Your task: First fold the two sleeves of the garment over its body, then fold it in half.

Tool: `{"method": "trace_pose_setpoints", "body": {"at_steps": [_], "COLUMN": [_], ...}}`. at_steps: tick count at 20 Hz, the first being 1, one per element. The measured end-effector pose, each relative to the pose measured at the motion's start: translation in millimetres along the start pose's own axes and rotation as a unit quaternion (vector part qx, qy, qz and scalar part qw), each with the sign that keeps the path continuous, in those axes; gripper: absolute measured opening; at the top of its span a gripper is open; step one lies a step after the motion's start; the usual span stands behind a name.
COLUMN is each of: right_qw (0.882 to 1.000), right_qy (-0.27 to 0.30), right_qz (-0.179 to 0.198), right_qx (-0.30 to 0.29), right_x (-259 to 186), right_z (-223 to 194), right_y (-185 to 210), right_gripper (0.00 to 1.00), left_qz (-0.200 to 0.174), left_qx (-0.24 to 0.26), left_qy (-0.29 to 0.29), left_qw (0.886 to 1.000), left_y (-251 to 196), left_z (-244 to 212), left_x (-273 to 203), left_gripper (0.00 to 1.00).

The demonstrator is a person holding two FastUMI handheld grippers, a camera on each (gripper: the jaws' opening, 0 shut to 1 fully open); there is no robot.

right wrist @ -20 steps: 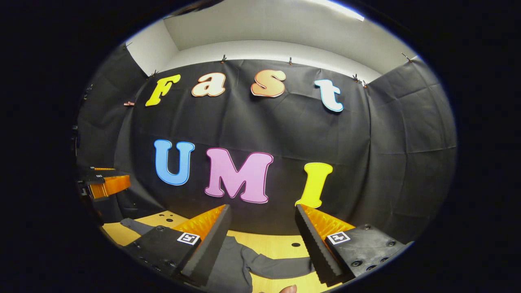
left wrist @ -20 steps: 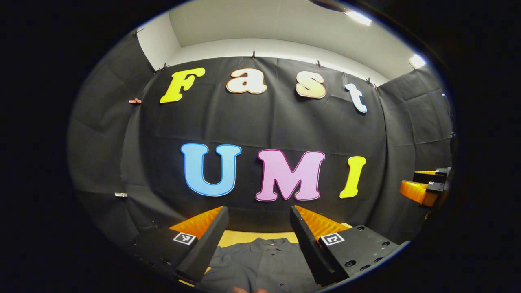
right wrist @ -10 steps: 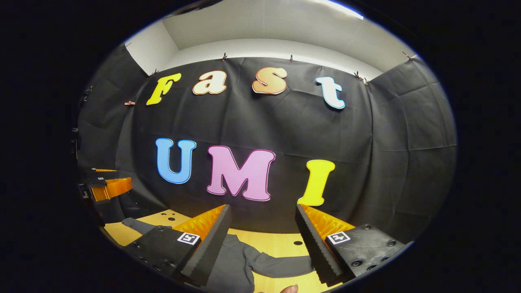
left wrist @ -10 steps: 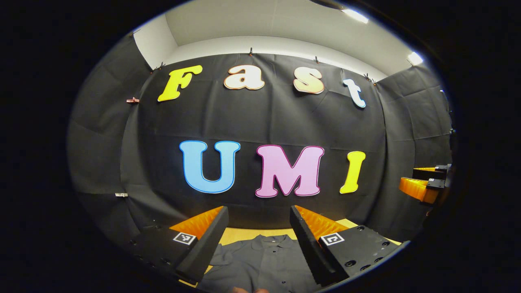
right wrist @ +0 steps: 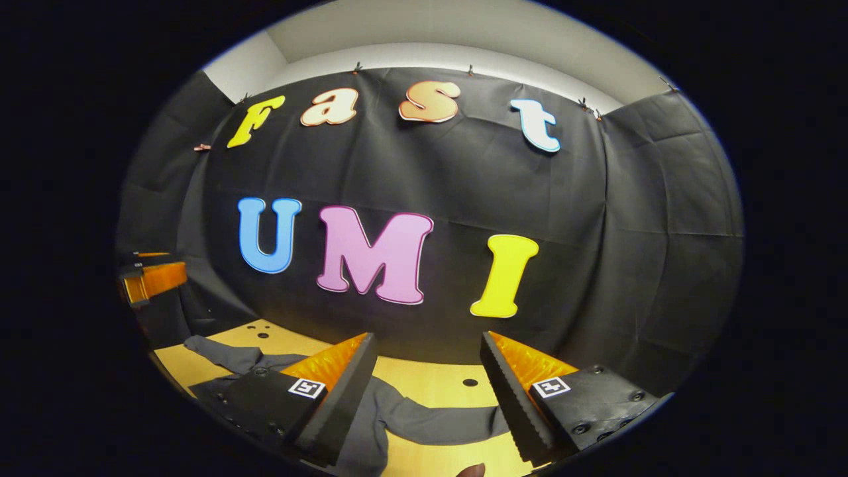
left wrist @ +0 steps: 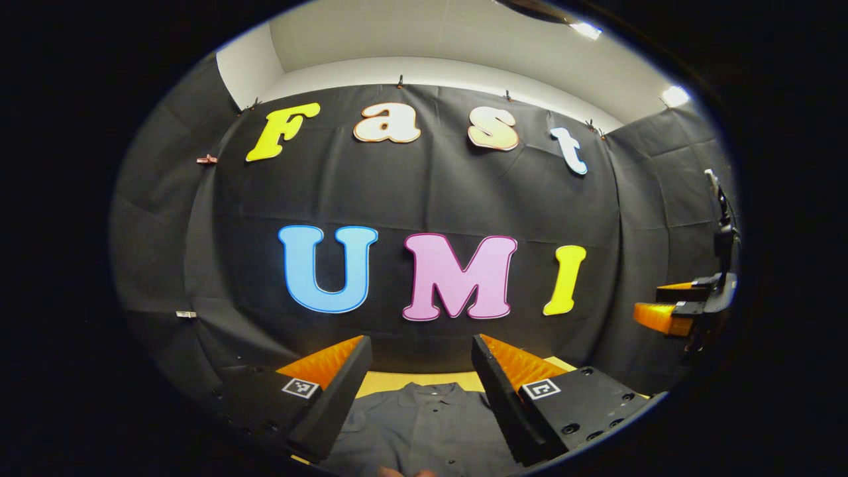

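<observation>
A dark grey buttoned shirt lies flat on the wooden table, collar toward the booth wall. My left gripper hovers above its body, open, with nothing between the fingers. In the right gripper view one long sleeve stretches across the table below my right gripper, which is also open and holds nothing. The other sleeve lies spread out at the left. Each gripper appears at the edge of the other's view: the right gripper and the left gripper.
The table top has a few small round holes. Black cloth walls close the booth behind and at both sides of the table. A fingertip of the holding hand peeks in at the bottom edge.
The right gripper has tipped downward, bringing more of the table and both sleeves into its view. The left gripper has turned slightly. Both have stayed open.
</observation>
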State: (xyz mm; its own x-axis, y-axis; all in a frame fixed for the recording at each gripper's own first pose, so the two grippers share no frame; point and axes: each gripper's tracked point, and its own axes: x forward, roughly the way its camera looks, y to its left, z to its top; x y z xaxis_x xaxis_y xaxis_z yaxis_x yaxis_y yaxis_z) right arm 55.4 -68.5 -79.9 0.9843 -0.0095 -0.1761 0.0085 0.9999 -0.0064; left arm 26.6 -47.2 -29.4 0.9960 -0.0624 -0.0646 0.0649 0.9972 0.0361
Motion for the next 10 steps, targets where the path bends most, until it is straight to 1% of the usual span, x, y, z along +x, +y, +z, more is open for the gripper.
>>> {"method": "trace_pose_setpoints", "body": {"at_steps": [1,5,7,10], "right_qw": [1.0,0.998,0.997,0.994], "right_qy": [0.008,0.055,0.074,0.102], "right_qz": [-0.004,-0.019,-0.017,-0.024], "right_qx": [-0.001,-0.009,-0.008,-0.011], "right_x": [11.0,57.4,76.7,102.9], "right_z": [-10.5,-74.0,-105.9,-152.6], "right_y": [-14.1,-67.8,-86.2,-116.3], "right_gripper": [0.98,0.98,0.98,0.98], "left_qz": [-0.001,0.001,0.005,0.003], "left_qx": [0.0,0.015,0.018,0.022], "left_qy": [-0.003,0.005,0.011,0.018], "left_qw": [1.0,1.0,1.0,1.0], "left_y": [-5.5,-28.6,-39.3,-62.0], "left_z": [0.7,-1.3,-0.6,0.2], "left_x": [1.5,16.0,22.5,34.4], "left_gripper": [0.95,0.95,0.95,0.95]}}
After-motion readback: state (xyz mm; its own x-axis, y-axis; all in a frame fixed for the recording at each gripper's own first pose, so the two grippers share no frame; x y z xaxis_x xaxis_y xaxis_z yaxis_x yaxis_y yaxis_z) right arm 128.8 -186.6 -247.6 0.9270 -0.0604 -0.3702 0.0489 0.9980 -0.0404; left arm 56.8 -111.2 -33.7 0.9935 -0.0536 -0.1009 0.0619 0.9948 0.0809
